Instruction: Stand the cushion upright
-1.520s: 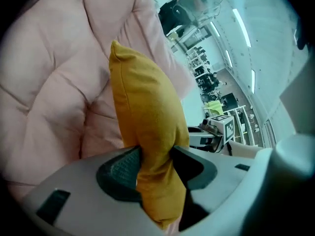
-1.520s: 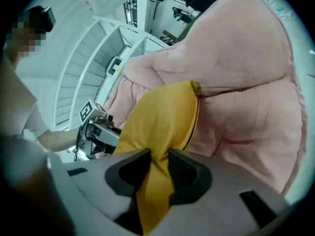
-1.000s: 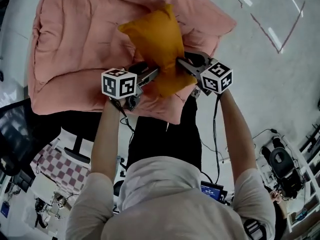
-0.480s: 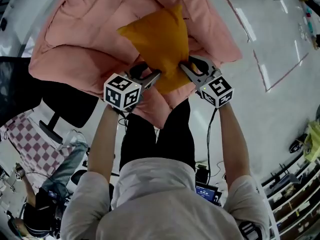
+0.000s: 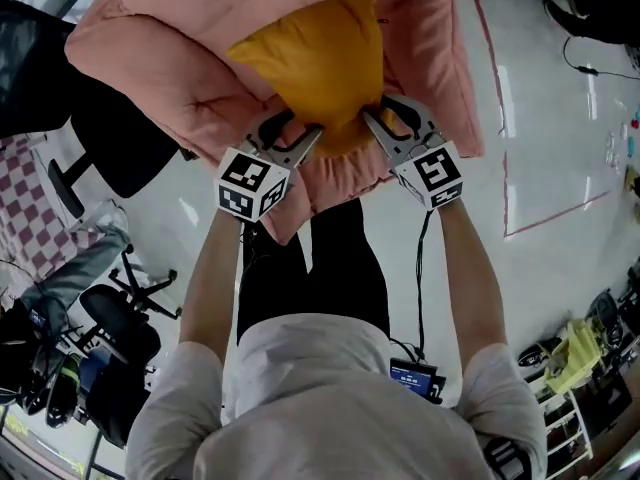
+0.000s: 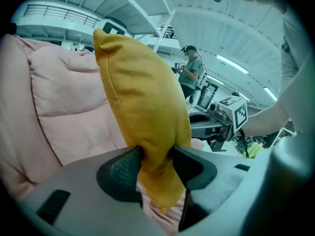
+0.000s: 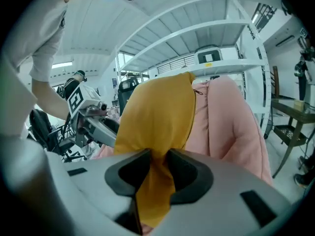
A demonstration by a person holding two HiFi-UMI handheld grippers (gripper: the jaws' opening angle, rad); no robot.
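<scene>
The left claw (image 6: 156,161) was clamped on the lower edge of the cushion (image 5: 315,58), and the yellow cloth was pinched tight between its two pads. Compared with one second before, this claw sat higher in the head view and closer to the other claw, and its grip had not loosened.

The cushion itself had changed the most. One second before it lay more flat on the pink quilt (image 5: 180,38), with a claw at each side of its lower half. Now its bottom edge was gathered between the two claws and its far corner pointed up and away from the person. In both gripper views it rose nearly upright, with the quilt just behind it. Whether it already leaned on the quilt or only hung in the claws, I could not tell.

The right claw (image 7: 156,168) was also shut on the lower edge, on a narrow fold of cloth, and it too had come up and inward.

For the task, I judged that the raising was mostly done. What remained was to set the bottom edge down so the cushion could rest against the quilt and then to release it. A soft cushion may fall over when both claws let go.
</scene>
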